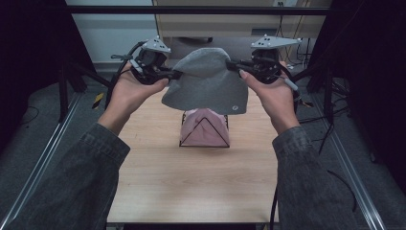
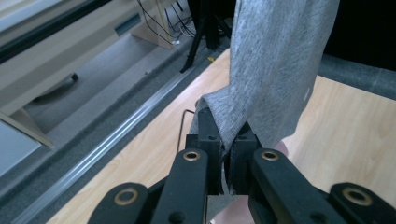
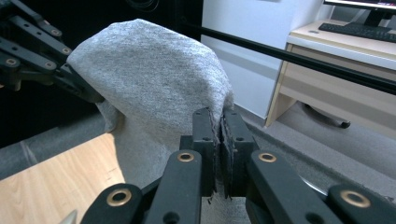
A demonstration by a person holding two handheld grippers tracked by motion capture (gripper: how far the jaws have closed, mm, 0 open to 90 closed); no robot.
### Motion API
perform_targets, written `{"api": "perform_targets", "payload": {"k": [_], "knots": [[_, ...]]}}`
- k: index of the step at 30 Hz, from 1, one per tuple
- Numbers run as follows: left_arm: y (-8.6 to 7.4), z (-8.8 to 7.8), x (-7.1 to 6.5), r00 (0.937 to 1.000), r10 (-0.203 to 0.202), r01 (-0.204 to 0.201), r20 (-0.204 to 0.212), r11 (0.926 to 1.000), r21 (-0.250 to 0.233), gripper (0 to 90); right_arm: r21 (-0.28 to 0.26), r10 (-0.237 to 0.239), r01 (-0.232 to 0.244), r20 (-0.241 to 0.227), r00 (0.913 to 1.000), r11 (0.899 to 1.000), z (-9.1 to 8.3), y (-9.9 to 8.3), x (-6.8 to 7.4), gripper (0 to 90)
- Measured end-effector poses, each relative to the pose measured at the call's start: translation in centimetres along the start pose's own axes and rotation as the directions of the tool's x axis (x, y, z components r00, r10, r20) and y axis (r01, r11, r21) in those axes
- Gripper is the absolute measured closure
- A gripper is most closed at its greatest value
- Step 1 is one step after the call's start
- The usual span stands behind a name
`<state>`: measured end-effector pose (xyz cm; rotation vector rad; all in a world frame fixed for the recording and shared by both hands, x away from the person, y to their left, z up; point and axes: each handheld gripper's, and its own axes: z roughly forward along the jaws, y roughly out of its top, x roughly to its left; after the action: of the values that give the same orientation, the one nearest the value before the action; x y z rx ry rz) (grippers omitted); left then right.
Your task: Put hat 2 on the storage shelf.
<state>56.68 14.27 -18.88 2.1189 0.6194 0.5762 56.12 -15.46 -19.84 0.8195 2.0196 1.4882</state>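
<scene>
We hold the soft grey knitted cloth (image 1: 206,81) up in the air, stretched between our two tools. Our left gripper (image 1: 174,74) is pinched tight on one edge of the cloth, and our right gripper (image 1: 233,64) is clamped on the opposite edge, so the fabric hangs open and flat below both. Beneath and just ahead of the grippers stands a black wire triangular rack (image 1: 205,129) with pink cloth (image 1: 206,125) draped on it; we judge this spread grip suits laying the grey piece over it.
</scene>
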Motion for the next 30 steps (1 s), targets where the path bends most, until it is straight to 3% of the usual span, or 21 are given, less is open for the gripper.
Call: {"api": "perform_targets", "payload": {"k": [11,12,16,20,30], "knots": [[0.2,2.1,1.1,0.9993,-0.009,0.008,-0.037,0.9998,-0.020,86.9,-0.020,0.024,-0.024,0.023,0.9994,1.000,2.0,-0.3,-2.1,85.9],[0.3,2.3,1.4,0.9990,-0.029,0.028,-0.035,0.9989,-0.037,87.0,-0.032,0.034,-0.034,0.023,0.9992,0.999,2.2,-0.3,-2.5,85.9],[0.5,2.7,1.7,0.9988,-0.037,0.036,-0.034,0.9986,-0.039,87.0,-0.042,0.048,-0.047,0.024,0.9986,0.998,2.4,-0.3,-3.0,85.9],[0.3,3.5,1.6,0.9992,-0.024,0.023,-0.033,0.9996,-0.018,87.0,-0.022,0.050,-0.049,0.034,0.9982,0.999,3.1,-0.8,-3.4,85.9],[-0.8,5.7,1.7,0.9989,-0.037,0.037,-0.028,0.9993,-0.010,86.9,0.007,0.075,-0.075,0.051,0.9959,0.997,4.4,-2.5,-4.6,85.8]]}}
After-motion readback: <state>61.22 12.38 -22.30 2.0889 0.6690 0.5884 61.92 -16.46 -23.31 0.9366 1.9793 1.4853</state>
